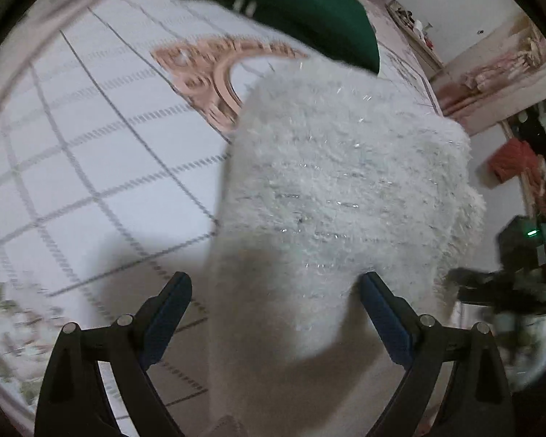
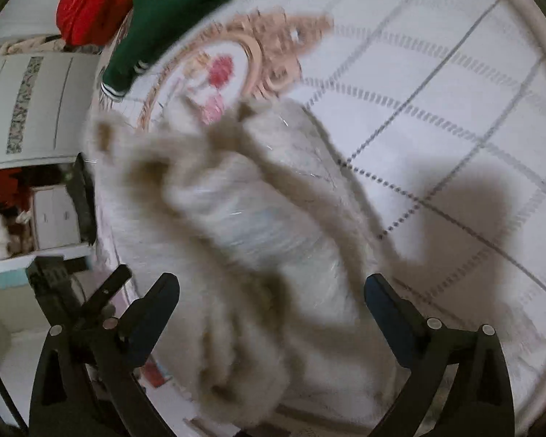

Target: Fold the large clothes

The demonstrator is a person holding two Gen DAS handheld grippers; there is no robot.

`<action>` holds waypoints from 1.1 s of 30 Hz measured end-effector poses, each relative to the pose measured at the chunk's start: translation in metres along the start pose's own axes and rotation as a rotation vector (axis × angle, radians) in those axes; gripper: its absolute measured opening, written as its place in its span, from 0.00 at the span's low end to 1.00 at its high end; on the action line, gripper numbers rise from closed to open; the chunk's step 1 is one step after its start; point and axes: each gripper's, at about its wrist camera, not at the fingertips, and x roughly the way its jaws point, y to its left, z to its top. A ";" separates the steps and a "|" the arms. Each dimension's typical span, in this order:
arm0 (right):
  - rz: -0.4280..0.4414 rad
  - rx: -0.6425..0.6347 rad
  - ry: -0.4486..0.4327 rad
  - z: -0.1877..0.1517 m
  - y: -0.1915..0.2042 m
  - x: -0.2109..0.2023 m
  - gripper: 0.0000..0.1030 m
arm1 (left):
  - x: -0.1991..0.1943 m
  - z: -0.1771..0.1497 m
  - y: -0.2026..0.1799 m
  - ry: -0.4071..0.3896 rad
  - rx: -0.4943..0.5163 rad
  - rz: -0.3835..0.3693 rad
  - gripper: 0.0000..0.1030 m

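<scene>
White fluffy garment (image 1: 345, 189), threaded with glinting tinsel strands, lies on a bed cover (image 1: 91, 145) and fills the middle of both wrist views; in the right wrist view the same garment (image 2: 244, 218) looks bunched into blurred folds, so its exact shape there cannot be told. Its near edge reaches down between the left gripper (image 1: 276, 287) fingers, whose jaws stand wide apart without pinching the fabric. The right gripper (image 2: 271, 286) likewise has its jaws spread wide, with the pile lying between and beyond them. One green garment (image 1: 291, 3) with white stripes at its cuff lies past the fluffy one, its edge just beside or slightly overlapping it. The cover is pale with a grey grid of lines and one pink ornamental medallion (image 1: 204, 69) next to the fluffy garment. One red bundle (image 2: 94, 3) sits beyond the green garment. Off the bed, a white cabinet (image 2: 29, 105) and cluttered shelves stand at the side
</scene>
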 end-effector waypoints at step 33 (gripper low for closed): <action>0.094 -0.010 -0.005 0.010 0.078 -0.005 0.29 | -0.021 0.051 -0.053 -0.068 0.143 0.043 0.91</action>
